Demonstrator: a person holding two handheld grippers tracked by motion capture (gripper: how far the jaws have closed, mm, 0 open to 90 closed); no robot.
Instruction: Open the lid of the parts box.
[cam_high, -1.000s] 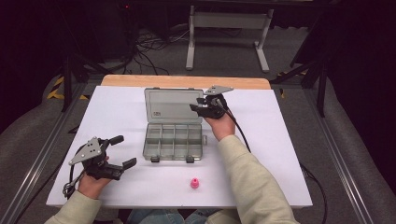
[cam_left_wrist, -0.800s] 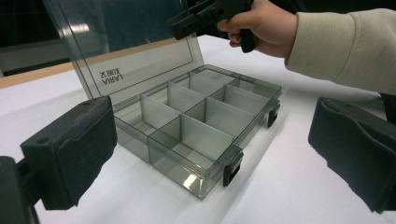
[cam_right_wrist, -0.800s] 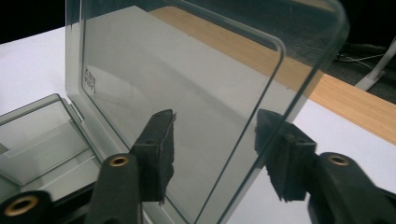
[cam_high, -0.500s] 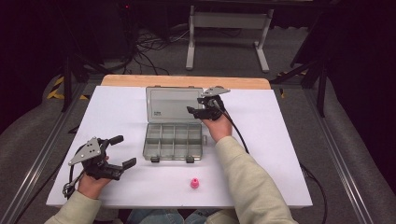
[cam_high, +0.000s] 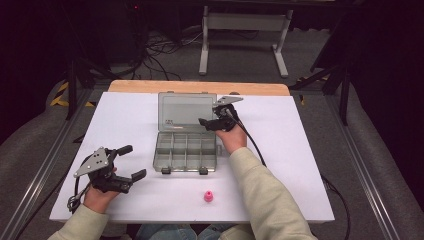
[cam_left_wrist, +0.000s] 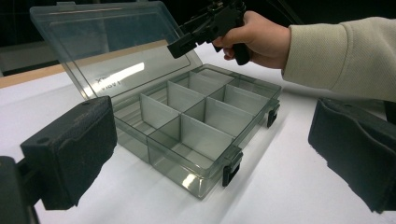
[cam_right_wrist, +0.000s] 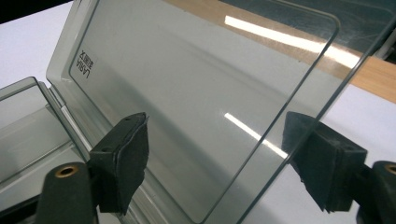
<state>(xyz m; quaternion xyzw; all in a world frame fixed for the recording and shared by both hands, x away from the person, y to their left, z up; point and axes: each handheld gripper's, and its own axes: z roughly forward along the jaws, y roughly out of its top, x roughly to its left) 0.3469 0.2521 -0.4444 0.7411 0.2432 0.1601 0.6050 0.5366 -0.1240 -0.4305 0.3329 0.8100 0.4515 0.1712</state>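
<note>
- Clear compartment box (cam_high: 186, 152) sits mid-table (cam_high: 300, 165), lid (cam_high: 186, 111) swung open toward 12 o'clock and leaning back past upright.
- Right gripper (cam_high: 212, 116) is at the lid's 3 o'clock edge. In the right gripper view that free edge of the lid (cam_right_wrist: 196, 116) runs between the two pads: one pad (cam_right_wrist: 123, 158) in front of the pane, the other (cam_right_wrist: 322, 161) behind it, seen partly through the plastic.
- Its jaws have just been opening. Both pads now stand off the pane with a clear gap each side; lid between them, not pinched.
- Left gripper (cam_high: 127, 162) rests at the table's 8 o'clock corner, well apart from the box, pointing toward it.
- Left gripper view: pads (cam_left_wrist: 70, 154) spread wide, nothing between them; box (cam_left_wrist: 196, 126) lies beyond, at their 12 o'clock.
- Small pink piece (cam_high: 208, 196) lies alone on the table at the box's 6 o'clock, near the front edge.
</note>
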